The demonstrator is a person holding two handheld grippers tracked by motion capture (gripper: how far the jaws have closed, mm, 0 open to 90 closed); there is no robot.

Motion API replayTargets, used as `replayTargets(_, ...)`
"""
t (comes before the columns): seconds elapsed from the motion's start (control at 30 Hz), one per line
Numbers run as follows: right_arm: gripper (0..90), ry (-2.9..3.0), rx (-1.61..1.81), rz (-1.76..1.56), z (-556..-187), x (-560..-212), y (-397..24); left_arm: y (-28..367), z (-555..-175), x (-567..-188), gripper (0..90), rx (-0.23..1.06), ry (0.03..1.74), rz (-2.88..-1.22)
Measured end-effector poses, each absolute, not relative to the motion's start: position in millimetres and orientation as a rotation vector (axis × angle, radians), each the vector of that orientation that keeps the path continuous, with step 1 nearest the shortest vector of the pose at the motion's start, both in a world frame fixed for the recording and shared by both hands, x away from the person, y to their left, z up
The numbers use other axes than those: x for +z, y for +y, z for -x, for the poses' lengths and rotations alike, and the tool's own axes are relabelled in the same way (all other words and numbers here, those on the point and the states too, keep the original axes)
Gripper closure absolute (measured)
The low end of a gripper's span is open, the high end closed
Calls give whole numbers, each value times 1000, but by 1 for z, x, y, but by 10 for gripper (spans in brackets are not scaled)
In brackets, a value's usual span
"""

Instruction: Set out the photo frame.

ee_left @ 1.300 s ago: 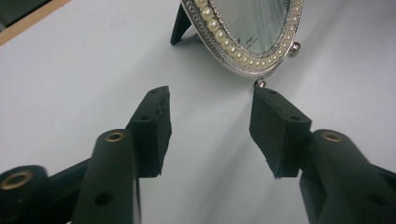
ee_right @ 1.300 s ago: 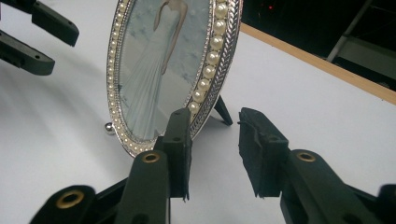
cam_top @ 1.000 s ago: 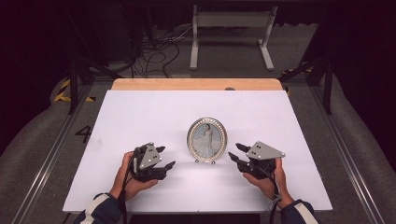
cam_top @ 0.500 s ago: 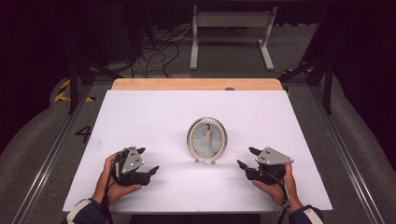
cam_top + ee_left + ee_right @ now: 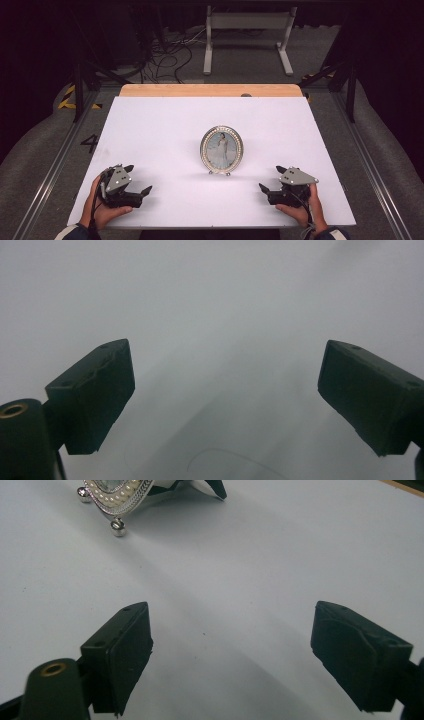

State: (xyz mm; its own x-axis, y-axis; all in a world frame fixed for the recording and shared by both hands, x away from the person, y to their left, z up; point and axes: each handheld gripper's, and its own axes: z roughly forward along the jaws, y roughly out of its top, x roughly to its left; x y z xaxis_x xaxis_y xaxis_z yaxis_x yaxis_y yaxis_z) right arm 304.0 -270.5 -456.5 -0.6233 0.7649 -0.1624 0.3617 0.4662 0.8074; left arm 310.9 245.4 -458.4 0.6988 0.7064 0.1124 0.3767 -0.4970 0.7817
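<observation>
An oval silver picture frame (image 5: pixel 221 150) with a beaded rim stands upright on little ball feet at the middle of the white tabletop (image 5: pixel 160 125). My left gripper (image 5: pixel 138 178) rests low near the front left, well apart from the frame. Its jaws have just been opening and stand open with nothing between them over bare white surface (image 5: pixel 225 390). My right gripper (image 5: pixel 271 178) sits near the front right, jaws pointing toward the frame. These jaws too have just been opening and are open and empty (image 5: pixel 230 650). The frame's lower rim (image 5: pixel 117 500) shows at the upper left of the right gripper view.
A wooden strip (image 5: pixel 210 90) runs along the table's far edge. Beyond it, cables (image 5: pixel 165 55) and the legs of a white stand (image 5: pixel 247 40) lie on the floor. Metal rails (image 5: pixel 370 170) flank the table on both sides.
Both hands have drawn outward and toward the near edge, away from the frame. Both pairs of jaws have spread wider. The frame has stayed in place.
</observation>
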Motion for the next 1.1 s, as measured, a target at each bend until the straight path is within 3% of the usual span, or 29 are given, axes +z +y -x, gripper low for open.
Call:
replayTargets(0.3,148,2157,1034,-979,-305,-454,-276,257,-310,-461,50,539,859,-2110)
replayTargets(1.1,137,2112,1016,-991,-307,-453,-283,247,-313,-466,65,575,865,-2146)
